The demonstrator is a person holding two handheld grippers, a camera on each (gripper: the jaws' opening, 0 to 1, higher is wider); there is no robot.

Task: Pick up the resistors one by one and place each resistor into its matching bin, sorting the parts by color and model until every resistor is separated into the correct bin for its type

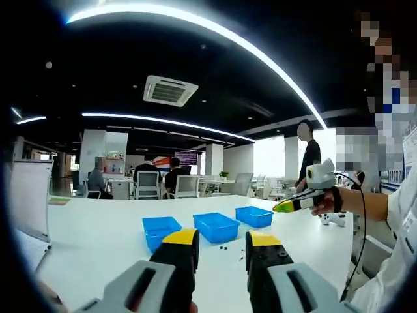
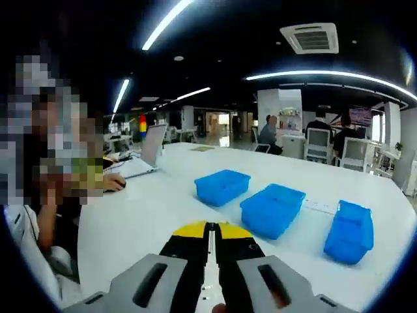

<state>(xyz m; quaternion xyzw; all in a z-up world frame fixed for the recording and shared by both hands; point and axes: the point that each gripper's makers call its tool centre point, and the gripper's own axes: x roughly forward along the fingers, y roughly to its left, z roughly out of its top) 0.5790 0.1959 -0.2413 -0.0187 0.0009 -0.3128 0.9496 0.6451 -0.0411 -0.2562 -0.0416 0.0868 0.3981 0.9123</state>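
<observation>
Blue bins (image 1: pixel 215 226) await; lower left gripper (image 1: pixel 221 251), fingers parted and empty, squarely over one resistor (image 1: pixel 223 248); right gripper (image 2: pixel 210 236) closed, empty.

Grey tools (image 1: pixel 221 251), apparently yellow-tipped.

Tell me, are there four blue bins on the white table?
No, three blue bins stand in a row on the white table.
</observation>
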